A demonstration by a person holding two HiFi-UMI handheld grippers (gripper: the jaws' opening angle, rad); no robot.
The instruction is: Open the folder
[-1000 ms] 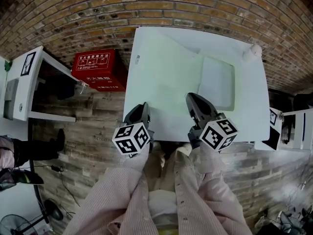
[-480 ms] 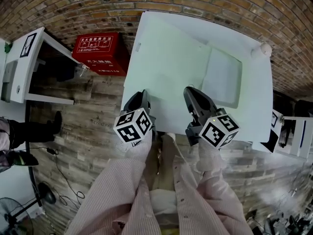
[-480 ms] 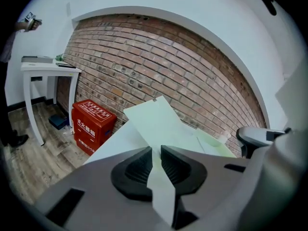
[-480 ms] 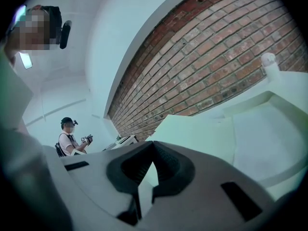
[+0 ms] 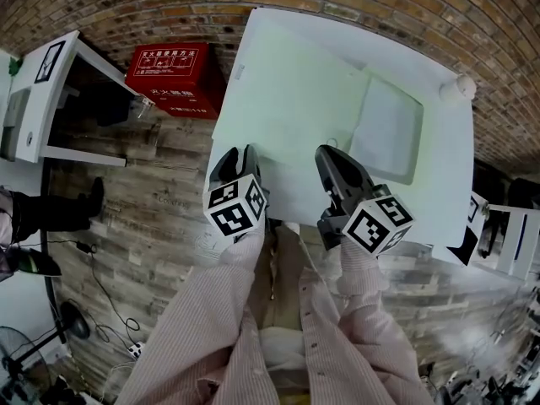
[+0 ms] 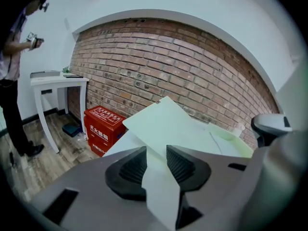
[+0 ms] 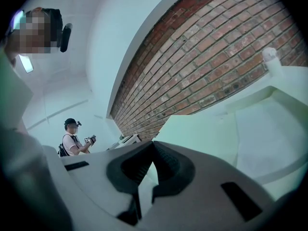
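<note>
Folder: I count one, pale green. It lies across the middle of the white worktop. Its flat half reaches toward the far right corner, and its cover sheet is raised at a tilt over the near left part.
Grippers: I count two, each with one marker cube, both at the worktop's near edge.
Left gripper: its jaws have just been opening and now stand partly apart. The cover sheet runs up between them, and the pads are not clamping it.
Right gripper: its jaw tips are drawn together, and a strip of the folder's pale sheet is nipped between them.
Left hand pose: I see the striped sleeve reaching forward from my body, with the gripper tipped down toward the near left corner.
Right hand pose: the sleeve runs alongside the other one. The gripper lies close to level and points across the near edge toward the brick wall.
Other things on the worktop: one small white round object, sitting at the far right corner.
Beside the worktop: one red box on the wood floor, just left of the far left corner. One white side table stands further left.
People: one standing person near that side table.
</note>
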